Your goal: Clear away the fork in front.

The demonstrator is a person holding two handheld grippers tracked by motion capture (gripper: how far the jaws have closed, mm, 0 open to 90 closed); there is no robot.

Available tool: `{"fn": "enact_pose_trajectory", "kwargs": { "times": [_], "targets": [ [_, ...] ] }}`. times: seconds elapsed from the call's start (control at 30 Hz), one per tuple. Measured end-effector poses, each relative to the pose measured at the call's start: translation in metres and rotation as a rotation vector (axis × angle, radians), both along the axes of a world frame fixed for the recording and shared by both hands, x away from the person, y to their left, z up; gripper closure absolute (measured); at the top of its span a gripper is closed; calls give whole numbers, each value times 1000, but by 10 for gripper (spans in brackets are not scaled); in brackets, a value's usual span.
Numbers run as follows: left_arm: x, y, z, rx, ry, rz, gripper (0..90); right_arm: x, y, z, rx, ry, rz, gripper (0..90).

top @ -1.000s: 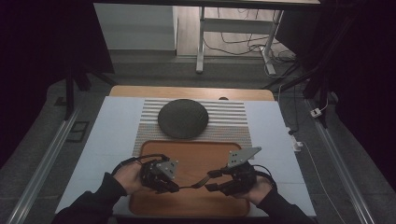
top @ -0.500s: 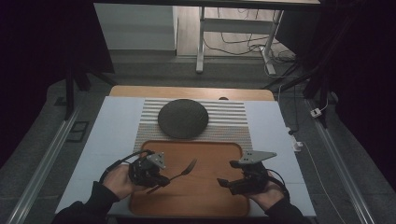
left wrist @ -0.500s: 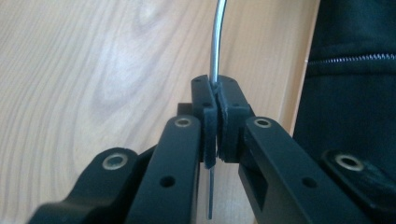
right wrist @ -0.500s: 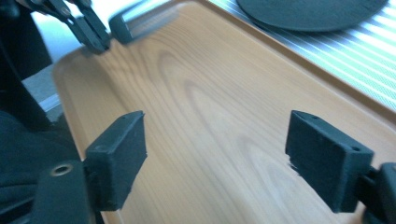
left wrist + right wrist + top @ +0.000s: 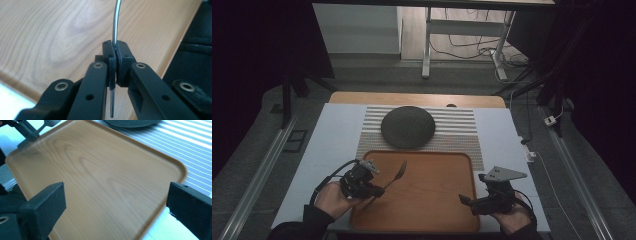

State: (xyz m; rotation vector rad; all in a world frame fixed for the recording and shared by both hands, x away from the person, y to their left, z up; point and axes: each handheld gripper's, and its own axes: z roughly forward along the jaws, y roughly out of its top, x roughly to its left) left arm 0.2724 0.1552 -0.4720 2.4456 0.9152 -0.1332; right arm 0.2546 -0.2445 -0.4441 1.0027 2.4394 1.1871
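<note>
Since the earlier frames your two hands have drawn apart: a second ago both tools met over the middle of the tray, and now your left tool [image 5: 379, 189] sits over the tray's left edge while your right tool [image 5: 467, 201] has pulled back to its near right corner. No brand, label or writing can be read on anything here.

You hold the fork [image 5: 396, 173] in the left tool, jaws pressed tight on its thin metal handle [image 5: 115, 22], as the left gripper view shows. It is a slim, dark-looking metal piece, its handle curving up out of the pads, its head pointing toward the far right, lifted over the left part of the tray [image 5: 432, 165]. From the high view you cannot tell whether any part of it touches the wood.

Your right tool stands wide, jaws well apart with nothing between them, aimed across the tray toward the left.

That tray is wooden with rounded corners and a low raised rim, lying at the near edge of the counter [image 5: 332, 135], its wood bare. Just past its far edge lies a striped mat [image 5: 462, 127] carrying a dark round plate [image 5: 408, 126], whose near rim comes close to the tray's far rim. Bare pale counter runs down both sides of tray and mat.
</note>
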Motion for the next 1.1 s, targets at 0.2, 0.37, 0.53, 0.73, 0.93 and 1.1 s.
{"fn": "enact_pose_trajectory", "kwargs": {
  "times": [0.2, 0.37, 0.53, 0.73, 0.93, 1.1],
  "targets": [
    [2, 7, -5, 20, 35, 93, 866, -6, -12, 0, 14, -1, -34, 17],
    [5, 12, -11, 28, 73, 175, 866, -9, -20, 0, 15, 0, -62, 17],
    [8, 16, -18, 54, 108, 250, 865, -12, -27, -1, 20, 11, -84, 17],
    [14, 17, -26, 76, 145, 305, 862, -12, -27, -2, 1, 17, -83, 18],
    [17, 14, -34, 115, 163, 303, 853, -11, -26, -2, -4, 20, -80, 18],
    [17, 14, -36, 95, 173, 294, 804, -11, -27, -2, 7, 29, -82, 18]
  ]
}}
